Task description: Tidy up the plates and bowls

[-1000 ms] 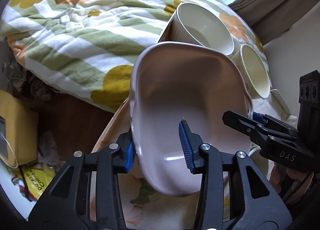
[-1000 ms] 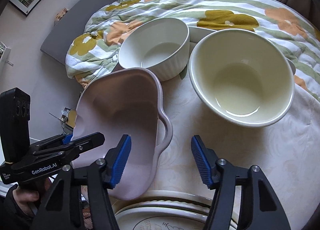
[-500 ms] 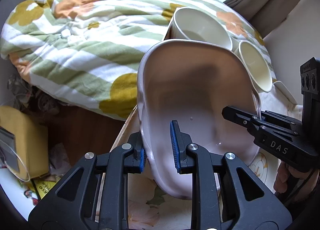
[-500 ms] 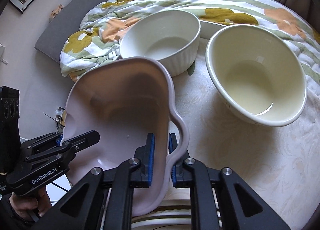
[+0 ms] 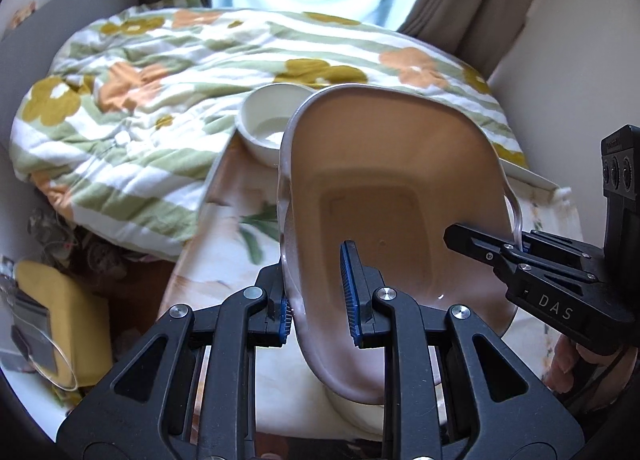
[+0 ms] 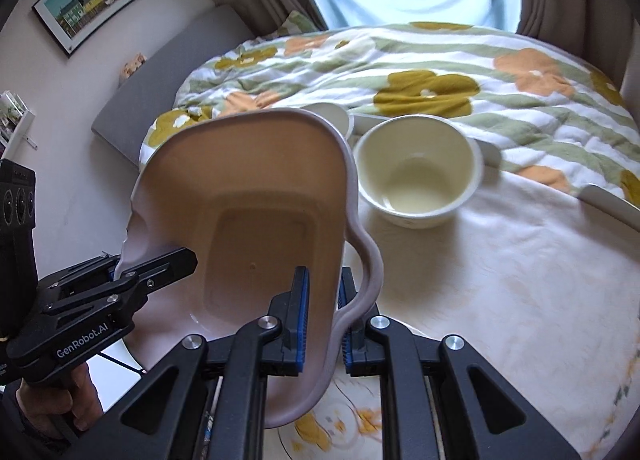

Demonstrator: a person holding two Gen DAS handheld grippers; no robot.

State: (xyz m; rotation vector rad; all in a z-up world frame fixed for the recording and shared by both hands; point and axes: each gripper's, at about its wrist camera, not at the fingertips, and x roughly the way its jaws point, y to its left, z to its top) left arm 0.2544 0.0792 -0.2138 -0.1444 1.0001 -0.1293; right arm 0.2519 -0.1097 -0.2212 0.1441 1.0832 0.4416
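Note:
A pale pink rectangular dish with side handles (image 5: 392,195) is held tilted in the air by both grippers; it also fills the right wrist view (image 6: 248,211). My left gripper (image 5: 320,296) is shut on its left rim. My right gripper (image 6: 322,316) is shut on the rim beside its right handle, and shows in the left wrist view (image 5: 516,248). A cream bowl (image 6: 416,171) stands on the table beyond. A white ribbed bowl (image 5: 264,123) stands behind the dish, mostly hidden in the right wrist view. A flower-printed plate (image 6: 340,432) lies below the dish.
The round table has a pale floral cloth (image 6: 500,280). A bed with a flowered striped quilt (image 5: 160,71) lies right behind it. A yellow box (image 5: 52,312) sits on the floor at the left. A white tray edge (image 6: 612,203) shows at the right.
Both grippers have lifted the pink dish higher above the table and tilted it more upright. The bowls now look farther away and the window is in view.

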